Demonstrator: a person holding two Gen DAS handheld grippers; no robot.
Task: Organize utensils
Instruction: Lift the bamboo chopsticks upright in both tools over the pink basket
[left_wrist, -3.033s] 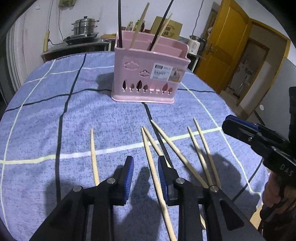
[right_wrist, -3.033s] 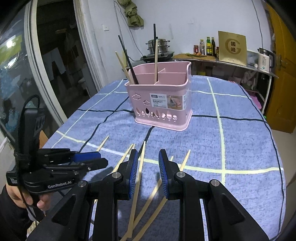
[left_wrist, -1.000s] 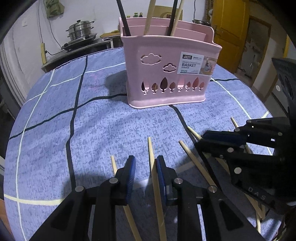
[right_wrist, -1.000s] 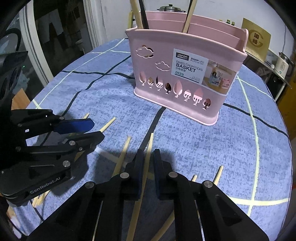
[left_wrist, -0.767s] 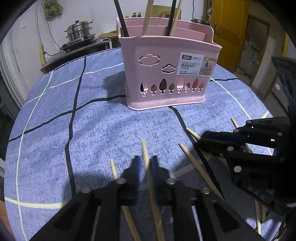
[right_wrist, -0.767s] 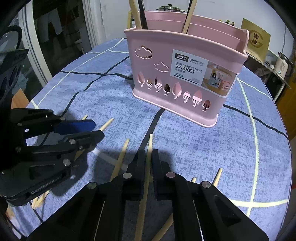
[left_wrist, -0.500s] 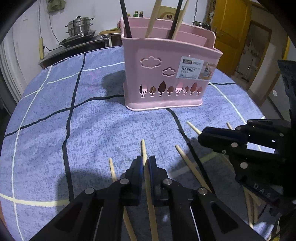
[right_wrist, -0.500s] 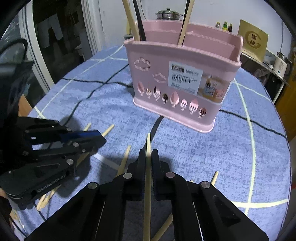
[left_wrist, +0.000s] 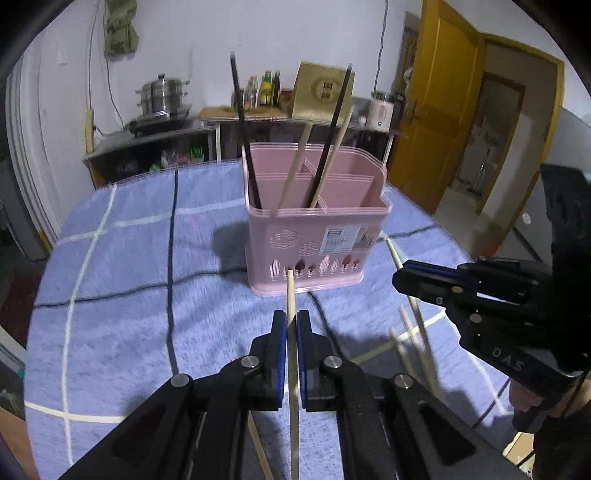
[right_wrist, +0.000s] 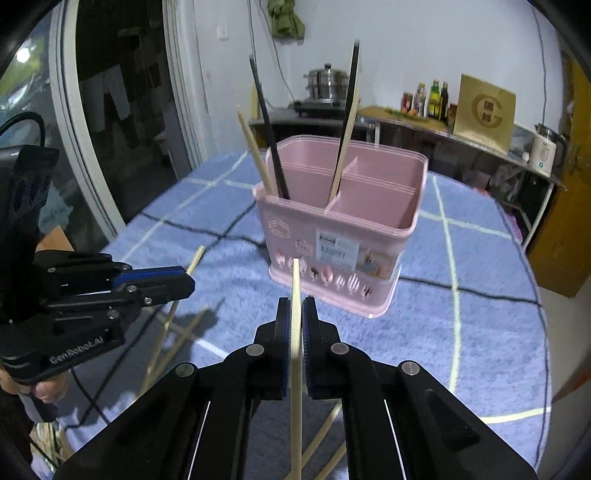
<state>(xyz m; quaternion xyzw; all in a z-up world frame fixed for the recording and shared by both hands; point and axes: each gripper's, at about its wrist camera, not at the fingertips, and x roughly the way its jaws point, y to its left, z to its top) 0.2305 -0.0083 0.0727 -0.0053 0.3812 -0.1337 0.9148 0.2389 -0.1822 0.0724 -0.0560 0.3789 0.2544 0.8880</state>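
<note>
A pink divided chopstick basket (left_wrist: 317, 229) (right_wrist: 340, 229) stands on the blue checked tablecloth, holding black and wooden chopsticks. My left gripper (left_wrist: 291, 317) is shut on a wooden chopstick (left_wrist: 290, 295), lifted off the table and pointing at the basket. My right gripper (right_wrist: 295, 304) is shut on another wooden chopstick (right_wrist: 295, 284), also raised. Each gripper shows in the other's view: the right one (left_wrist: 402, 278) at the right side, the left one (right_wrist: 186, 282) at the left side. Several loose wooden chopsticks (left_wrist: 413, 332) (right_wrist: 166, 332) lie on the cloth.
The round table's cloth (left_wrist: 122, 295) drops off at its edges. Behind are a counter with a steel pot (left_wrist: 162, 96), bottles (right_wrist: 432, 98), a gold box (right_wrist: 484, 114), a kettle (right_wrist: 543, 151) and a yellow door (left_wrist: 436, 110).
Both grippers closed on a chopstick each on the table, then lifted them up and back from the basket, so the view now looks down into its compartments.
</note>
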